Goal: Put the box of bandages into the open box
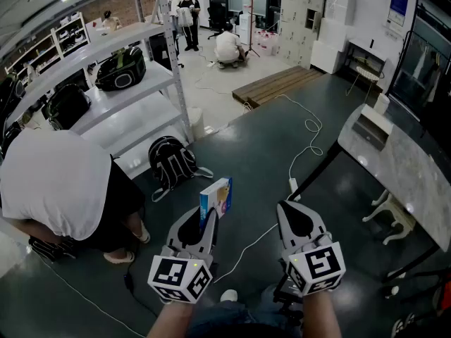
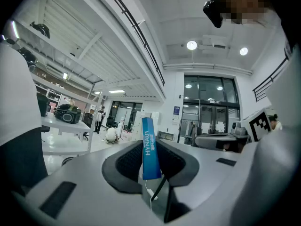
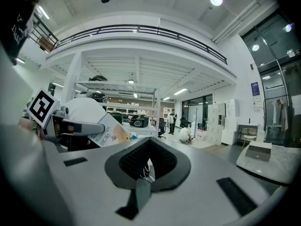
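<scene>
The box of bandages (image 1: 216, 198) is a slim blue and white carton that stands upright between the jaws of my left gripper (image 1: 208, 218), which is shut on its lower end. In the left gripper view the carton's blue edge (image 2: 149, 147) rises between the dark pads, and my left gripper (image 2: 150, 160) pinches it. My right gripper (image 1: 299, 219) hangs level beside it on the right, shut and holding nothing. In the right gripper view its jaws (image 3: 149, 160) meet at the tip, and the carton (image 3: 109, 133) shows to the left. A pale open-topped box (image 1: 371, 127) rests on the marble table.
A person in a white shirt (image 1: 53, 182) crouches at the left by a white shelf rack (image 1: 134, 111). A black backpack (image 1: 171, 162) lies on the dark floor. A white cable (image 1: 306, 146) runs towards the marble table (image 1: 416, 167) at the right. A wooden pallet (image 1: 278, 84) lies farther off.
</scene>
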Demonstrator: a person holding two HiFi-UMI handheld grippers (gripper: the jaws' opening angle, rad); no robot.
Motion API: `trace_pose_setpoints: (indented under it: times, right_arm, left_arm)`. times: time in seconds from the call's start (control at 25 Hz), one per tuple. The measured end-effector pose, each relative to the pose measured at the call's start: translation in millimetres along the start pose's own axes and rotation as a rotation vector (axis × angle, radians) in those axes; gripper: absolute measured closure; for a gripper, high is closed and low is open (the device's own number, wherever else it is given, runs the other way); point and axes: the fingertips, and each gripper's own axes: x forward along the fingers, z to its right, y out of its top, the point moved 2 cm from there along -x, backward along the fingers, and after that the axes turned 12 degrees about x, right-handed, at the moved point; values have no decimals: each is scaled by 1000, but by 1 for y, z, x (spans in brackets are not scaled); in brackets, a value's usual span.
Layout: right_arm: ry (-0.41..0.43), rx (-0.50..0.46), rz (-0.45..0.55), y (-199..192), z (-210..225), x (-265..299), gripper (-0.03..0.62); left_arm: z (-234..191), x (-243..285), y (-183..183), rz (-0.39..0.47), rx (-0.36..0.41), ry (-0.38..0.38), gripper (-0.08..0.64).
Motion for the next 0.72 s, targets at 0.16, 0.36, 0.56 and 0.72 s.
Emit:
trace_pose_setpoints:
  times: [0.16, 0.36, 0.56, 0.72]
  right_arm:
    - [19, -2, 4, 2, 13, -8, 568]
    - [27, -19, 6, 3, 46, -17, 568]
    - [-25, -21, 11, 16, 108, -33, 568]
    - [-91, -25, 37, 28, 165, -47, 568]
  left_arm:
    - [20, 15, 0, -17, 7, -18, 469]
    - [49, 48, 3, -18, 16, -43, 469]
    - [90, 103, 11, -14, 25, -94, 469]
    - [131, 152, 20, 8, 46, -157, 469]
